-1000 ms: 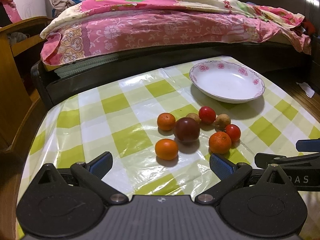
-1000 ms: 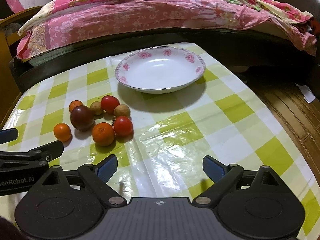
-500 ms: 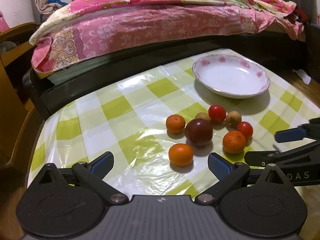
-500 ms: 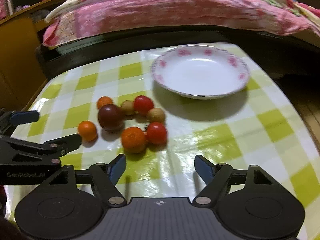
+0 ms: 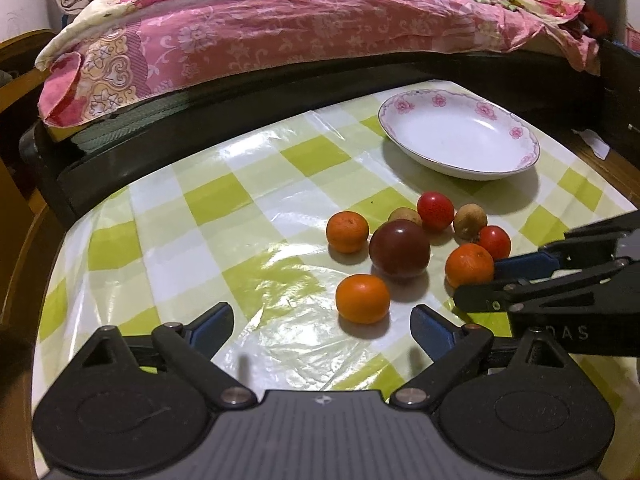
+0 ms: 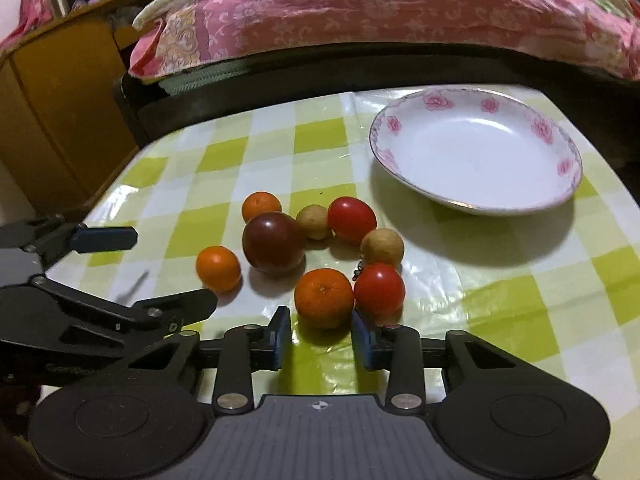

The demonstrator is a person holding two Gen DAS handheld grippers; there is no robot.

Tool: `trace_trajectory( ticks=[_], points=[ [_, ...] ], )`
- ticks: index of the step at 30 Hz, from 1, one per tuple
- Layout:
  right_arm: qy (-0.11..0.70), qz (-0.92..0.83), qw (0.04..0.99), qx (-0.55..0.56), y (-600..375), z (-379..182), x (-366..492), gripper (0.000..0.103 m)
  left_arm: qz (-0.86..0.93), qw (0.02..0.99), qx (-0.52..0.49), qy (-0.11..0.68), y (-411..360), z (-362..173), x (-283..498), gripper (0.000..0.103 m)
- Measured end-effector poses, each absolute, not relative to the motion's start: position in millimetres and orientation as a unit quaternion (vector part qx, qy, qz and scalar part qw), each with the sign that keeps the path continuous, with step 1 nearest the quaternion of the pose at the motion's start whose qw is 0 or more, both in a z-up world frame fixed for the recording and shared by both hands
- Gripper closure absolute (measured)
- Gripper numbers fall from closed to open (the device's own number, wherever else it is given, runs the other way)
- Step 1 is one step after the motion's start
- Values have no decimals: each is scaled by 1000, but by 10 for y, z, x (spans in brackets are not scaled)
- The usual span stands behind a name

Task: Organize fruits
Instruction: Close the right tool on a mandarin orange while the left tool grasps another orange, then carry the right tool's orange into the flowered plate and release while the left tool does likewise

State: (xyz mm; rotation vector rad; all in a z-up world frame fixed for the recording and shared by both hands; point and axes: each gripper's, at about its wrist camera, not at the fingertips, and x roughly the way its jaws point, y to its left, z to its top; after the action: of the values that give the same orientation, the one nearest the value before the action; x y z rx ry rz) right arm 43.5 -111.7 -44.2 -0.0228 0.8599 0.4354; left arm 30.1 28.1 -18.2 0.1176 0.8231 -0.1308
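Several fruits lie clustered on the green checked tablecloth [image 6: 500,312]. My right gripper [image 6: 322,340] is open, its jaws narrowed, just in front of an orange [image 6: 324,298], not touching it; the same orange shows in the left wrist view [image 5: 469,265]. Beside it lie a red tomato [image 6: 379,289], a dark purple fruit [image 6: 274,242], two brown longans [image 6: 382,246] and more oranges. My left gripper [image 5: 322,326] is wide open and empty, with a small orange [image 5: 362,298] just beyond its fingertips. The white floral plate [image 6: 532,200] stands empty at the far right.
A bed with a pink quilt [image 5: 280,28] and dark frame runs along the table's far edge. A wooden cabinet [image 6: 60,92] stands at the left. The right gripper's fingers [image 5: 524,264] reach in from the right in the left wrist view.
My right gripper has moved left and forward up to the nearest orange and its jaws have narrowed. My left gripper has shifted slightly left and stayed wide open.
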Motion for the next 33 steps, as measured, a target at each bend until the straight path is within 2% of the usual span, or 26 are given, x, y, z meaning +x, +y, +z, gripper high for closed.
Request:
trace_trajectory(
  ticks=[5, 13, 19, 21, 23, 25, 27, 28, 30, 33],
  points=[
    [404, 215, 889, -15, -1101, -443, 487, 69, -69, 909, 49, 408, 321, -227, 306, 1],
    [389, 224, 893, -29, -1094, -467, 532, 70, -86, 910, 43, 404, 342, -245, 381, 5],
    [398, 212, 892, -22, -1132, -421, 516, 72, -94, 907, 45, 408, 272, -288, 477, 21],
    [399, 214, 892, -10, -1184, -403, 504, 73, -92, 905, 53, 411, 214, -319, 507, 30],
    [397, 218, 892, 2, -1214, -378, 474, 73, -89, 907, 58, 407, 175, -326, 508, 32],
    [393, 219, 893, -2, -1217, -349, 428, 73, -88, 907, 62, 406, 135, -317, 509, 38],
    [390, 221, 894, 4, -1234, -310, 400, 73, -95, 906, 60, 407, 100, -306, 512, 54],
    [389, 220, 895, 6, -1249, -283, 393, 73, -100, 905, 60, 410, 78, -300, 517, 57],
    [384, 216, 898, 12, -1281, -234, 387, 73, -99, 902, 69, 414, 30, -283, 515, 63],
    [377, 204, 903, 14, -1338, -168, 377, 73, -93, 900, 76, 420, -2, -260, 502, 63]
  ],
)
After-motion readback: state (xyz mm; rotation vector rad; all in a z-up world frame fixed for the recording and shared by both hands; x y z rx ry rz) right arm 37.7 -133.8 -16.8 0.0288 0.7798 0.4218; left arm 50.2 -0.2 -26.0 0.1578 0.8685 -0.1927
